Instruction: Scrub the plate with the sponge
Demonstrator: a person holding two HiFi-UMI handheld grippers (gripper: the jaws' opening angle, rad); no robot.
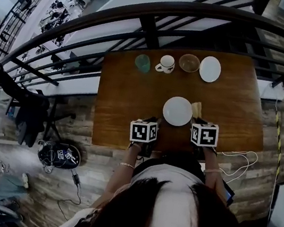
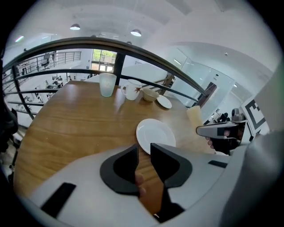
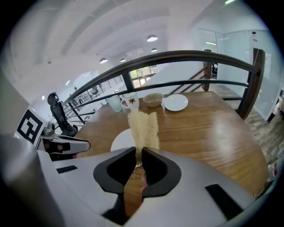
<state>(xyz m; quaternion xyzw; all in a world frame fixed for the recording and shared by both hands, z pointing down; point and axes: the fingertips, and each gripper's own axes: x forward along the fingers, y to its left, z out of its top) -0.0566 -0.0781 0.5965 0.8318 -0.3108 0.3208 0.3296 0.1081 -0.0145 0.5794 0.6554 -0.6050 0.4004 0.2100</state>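
Two grippers at the near edge of the table (image 1: 129,92), the plate (image 1: 177,111) between and just ahead of them. Left gripper (image 2: 144,148): jaws slightly parted, empty, just short of the plate's rim. Right gripper (image 3: 138,150): clamped on the sponge (image 3: 143,128), held upright beside the right rim. Step, as judged: approach; next, lower the sponge onto the plate, left gripper steadying it. Beyond: mug (image 1: 166,63), bowl (image 1: 189,62).

Plate (image 1: 177,111): white, round, empty, flat on counter (image 1: 124,91), just ahead of left tool (image 2: 144,150). Sponge (image 3: 144,128): pale yellow, coarse, upright, pinched in right tool (image 3: 138,153), above the plate's edge.
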